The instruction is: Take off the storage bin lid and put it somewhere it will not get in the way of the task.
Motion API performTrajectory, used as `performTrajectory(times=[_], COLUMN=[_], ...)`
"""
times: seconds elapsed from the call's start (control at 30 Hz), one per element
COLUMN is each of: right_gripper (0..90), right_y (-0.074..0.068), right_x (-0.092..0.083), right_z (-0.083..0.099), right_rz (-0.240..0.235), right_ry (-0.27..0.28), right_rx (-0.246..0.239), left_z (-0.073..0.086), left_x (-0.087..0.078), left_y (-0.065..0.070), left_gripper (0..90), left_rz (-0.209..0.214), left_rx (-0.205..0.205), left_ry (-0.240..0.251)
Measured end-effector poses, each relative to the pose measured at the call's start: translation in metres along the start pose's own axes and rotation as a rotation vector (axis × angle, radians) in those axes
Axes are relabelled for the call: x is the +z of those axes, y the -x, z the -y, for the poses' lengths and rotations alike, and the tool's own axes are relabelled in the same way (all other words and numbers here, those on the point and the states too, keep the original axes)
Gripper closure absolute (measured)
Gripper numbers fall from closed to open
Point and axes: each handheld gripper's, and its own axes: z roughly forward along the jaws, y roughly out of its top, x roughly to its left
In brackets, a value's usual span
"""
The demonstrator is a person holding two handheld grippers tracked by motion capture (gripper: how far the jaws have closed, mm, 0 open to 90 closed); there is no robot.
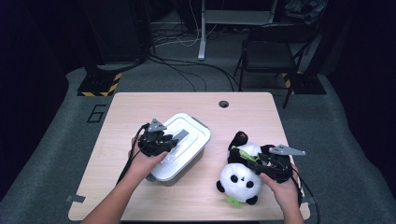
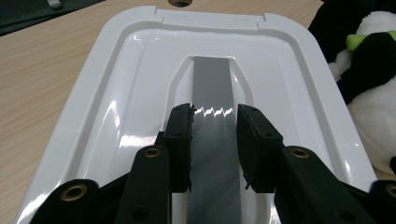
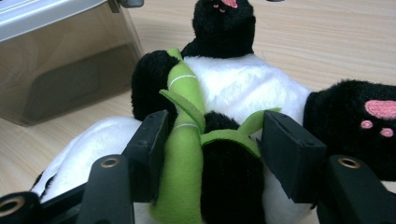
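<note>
left claw (image 2: 215,140) clamped on grey handle (image 2: 212,88) of white box lid (image 2: 116,93), mid table (image 1: 140,105); right claw (image 3: 212,154) gripping panda plush (image 3: 243,88) arm and bamboo, right of box

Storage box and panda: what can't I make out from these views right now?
- Box contents: high view, white lid covers them; right gripper view, smoky wall too dark.
- Grey handle: its near end is cut off by the bottom edge in the left gripper view.
- Panda face: right gripper view, turned away.
</note>
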Motion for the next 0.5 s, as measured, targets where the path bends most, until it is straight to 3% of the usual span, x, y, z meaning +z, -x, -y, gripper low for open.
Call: performTrajectory(times=[0.27, 0.5], right_gripper=[41.7, 41.7], right_y=[0.000, 0.000], right_x=[0.000, 0.000], right_z=[0.000, 0.000], right_rz=[0.000, 0.000], right_ry=[0.000, 0.000], right_rx=[-0.001, -0.006], left_z=[-0.003, -0.010], left_x=[-0.005, -0.018], left_y=[-0.001, -0.008], left_gripper=[66.5, 66.5], left_rz=[0.000, -0.014], left_rx=[-0.015, -0.018], left_ry=[0.021, 0.043])
